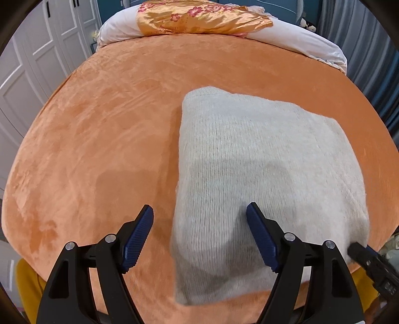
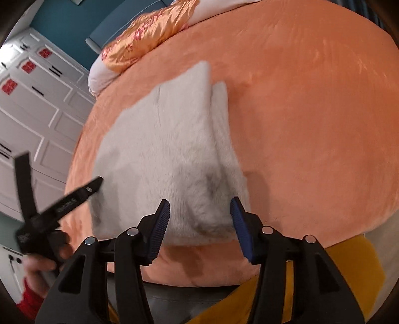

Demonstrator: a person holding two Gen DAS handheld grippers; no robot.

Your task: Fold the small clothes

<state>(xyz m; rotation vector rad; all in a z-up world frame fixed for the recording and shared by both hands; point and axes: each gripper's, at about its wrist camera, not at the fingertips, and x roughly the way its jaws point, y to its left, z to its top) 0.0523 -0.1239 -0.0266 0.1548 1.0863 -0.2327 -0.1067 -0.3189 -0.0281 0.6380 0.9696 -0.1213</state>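
Observation:
A fuzzy white knitted garment lies folded into a rough rectangle on the orange bed cover. My left gripper is open above the garment's near left edge, holding nothing. The right gripper's black tip shows at the garment's near right corner. In the right wrist view the garment lies with a narrow folded strip along its right side. My right gripper is open above its near edge, empty. The left gripper shows at the garment's left edge, blurred.
A folded white quilt with an orange flowered satin panel lies at the bed's far end. White wardrobe doors stand to the left. Grey curtains hang at the far right. Yellow fabric shows below the bed's near edge.

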